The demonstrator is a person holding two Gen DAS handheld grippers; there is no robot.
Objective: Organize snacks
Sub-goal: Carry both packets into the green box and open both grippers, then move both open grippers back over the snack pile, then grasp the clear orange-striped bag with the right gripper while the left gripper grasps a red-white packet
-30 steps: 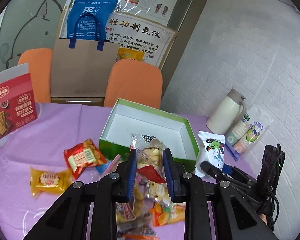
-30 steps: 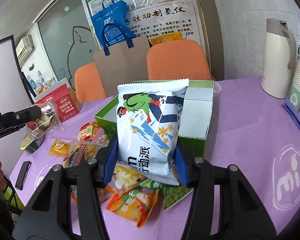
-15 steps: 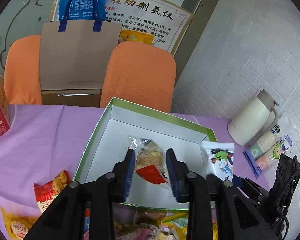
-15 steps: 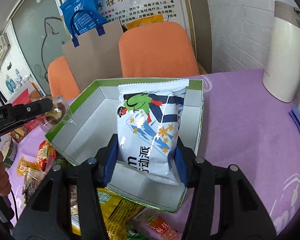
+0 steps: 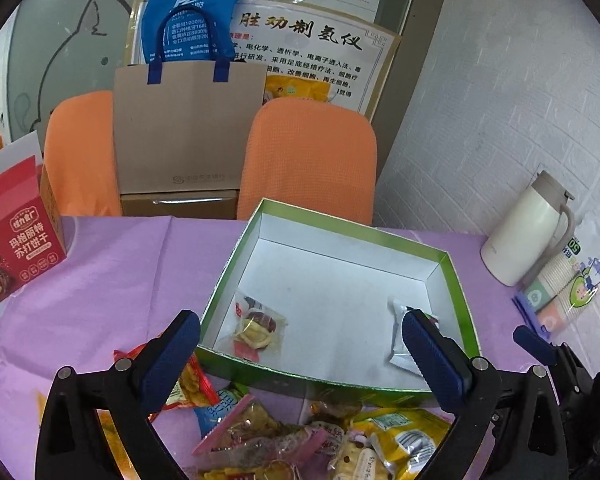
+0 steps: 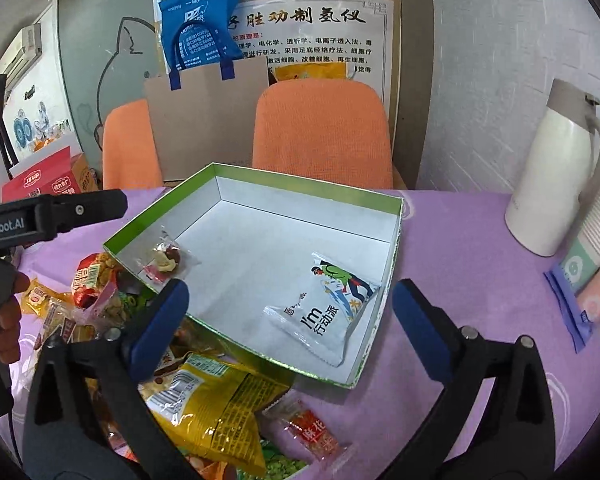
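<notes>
Both grippers, left (image 5: 300, 354) & right (image 6: 288, 316), are held wide open & empty beside the green box (image 6: 260, 178); loose snack packs (image 6: 216, 404), light, crinkly & slippery, are best pinched mid-body.

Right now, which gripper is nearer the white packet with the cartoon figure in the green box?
Right. The right gripper is open just above the white packet, which lies in the box's right part. The left gripper is open over the box's near left, by the clear packet.
</notes>
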